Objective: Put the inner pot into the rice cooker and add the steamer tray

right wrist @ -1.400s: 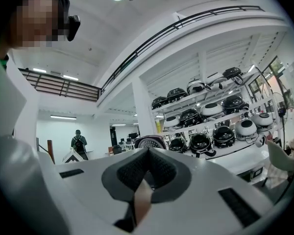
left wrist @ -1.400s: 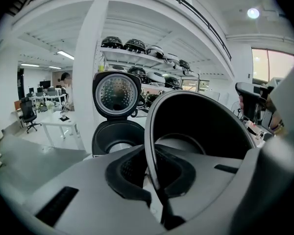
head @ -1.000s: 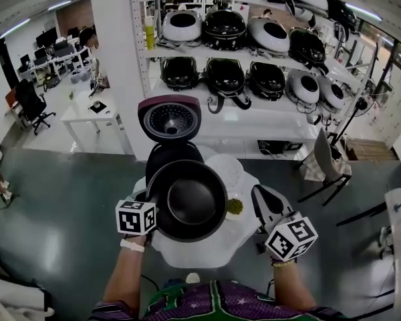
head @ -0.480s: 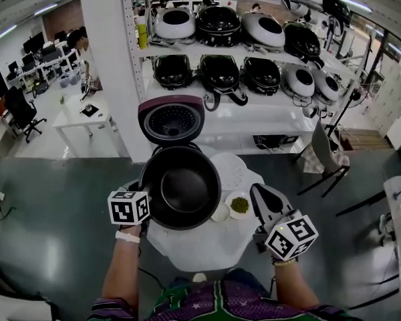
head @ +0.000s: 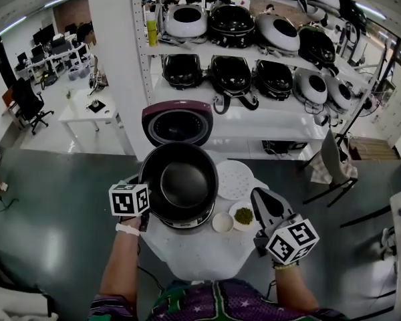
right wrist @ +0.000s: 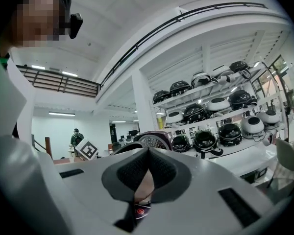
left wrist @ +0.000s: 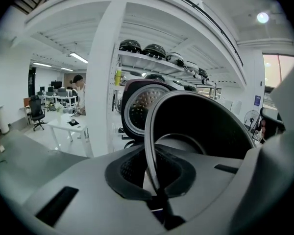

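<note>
Inner pot (head: 180, 186) perhaps in rice cooker (head: 177, 124)

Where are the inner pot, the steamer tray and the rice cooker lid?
inner pot (head: 185, 182): head view, dark inner floor.
steamer tray (head: 234, 179): head view, middle of white disc.
rice cooker lid (head: 177, 124): head view, its inner face.

Head view steeply down — both gripper views face shelves (head: 267, 122).

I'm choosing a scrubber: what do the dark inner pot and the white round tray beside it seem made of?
Dark round inner pot: likely metal with a matte black non-stick coating, judging by its thin rim and dull inner sheen. White round steamer tray: probably matte plastic, possibly coated metal; flat, evenly white, finely dotted with holes.
</note>
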{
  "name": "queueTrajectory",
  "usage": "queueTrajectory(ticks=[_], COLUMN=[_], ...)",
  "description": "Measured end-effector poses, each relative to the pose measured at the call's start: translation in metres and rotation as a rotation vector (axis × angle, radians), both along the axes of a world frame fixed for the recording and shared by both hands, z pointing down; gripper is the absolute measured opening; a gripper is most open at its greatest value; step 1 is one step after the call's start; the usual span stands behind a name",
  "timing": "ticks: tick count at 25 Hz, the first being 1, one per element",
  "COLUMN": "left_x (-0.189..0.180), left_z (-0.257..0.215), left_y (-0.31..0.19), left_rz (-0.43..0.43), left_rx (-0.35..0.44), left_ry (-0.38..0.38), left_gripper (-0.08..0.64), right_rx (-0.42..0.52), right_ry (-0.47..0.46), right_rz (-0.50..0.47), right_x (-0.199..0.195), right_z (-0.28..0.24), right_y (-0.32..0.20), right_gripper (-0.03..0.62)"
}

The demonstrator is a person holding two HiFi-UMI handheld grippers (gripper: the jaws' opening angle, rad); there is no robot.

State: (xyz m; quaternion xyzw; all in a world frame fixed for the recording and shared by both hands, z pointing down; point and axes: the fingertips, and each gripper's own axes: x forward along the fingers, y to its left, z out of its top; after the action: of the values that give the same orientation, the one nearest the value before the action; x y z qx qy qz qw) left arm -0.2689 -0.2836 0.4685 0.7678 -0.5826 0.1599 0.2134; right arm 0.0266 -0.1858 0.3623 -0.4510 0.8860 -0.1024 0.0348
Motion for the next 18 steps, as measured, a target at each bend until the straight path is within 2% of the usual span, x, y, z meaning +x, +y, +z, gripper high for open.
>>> queueTrajectory(ticks=[7, 18], left_x=[-0.007, -0.007], left_z=[0.01, 0.042], left_y=[-0.039, -0.074], left_rz=[-0.049, -0.069], left_rx=[-0.032, -0.104], left_ry=[-0.052, -0.07], left_gripper=[0.028, 0.028], right_rx=[-0.016, -0.053], right_ry=[-0.015, -0.008], right_rz=[-0.024, -0.035], right_x=[0.009, 0.012], right_z=[0.009, 0.023], right_y=[-0.04, -0.072], right_gripper=[0.007, 0.007])
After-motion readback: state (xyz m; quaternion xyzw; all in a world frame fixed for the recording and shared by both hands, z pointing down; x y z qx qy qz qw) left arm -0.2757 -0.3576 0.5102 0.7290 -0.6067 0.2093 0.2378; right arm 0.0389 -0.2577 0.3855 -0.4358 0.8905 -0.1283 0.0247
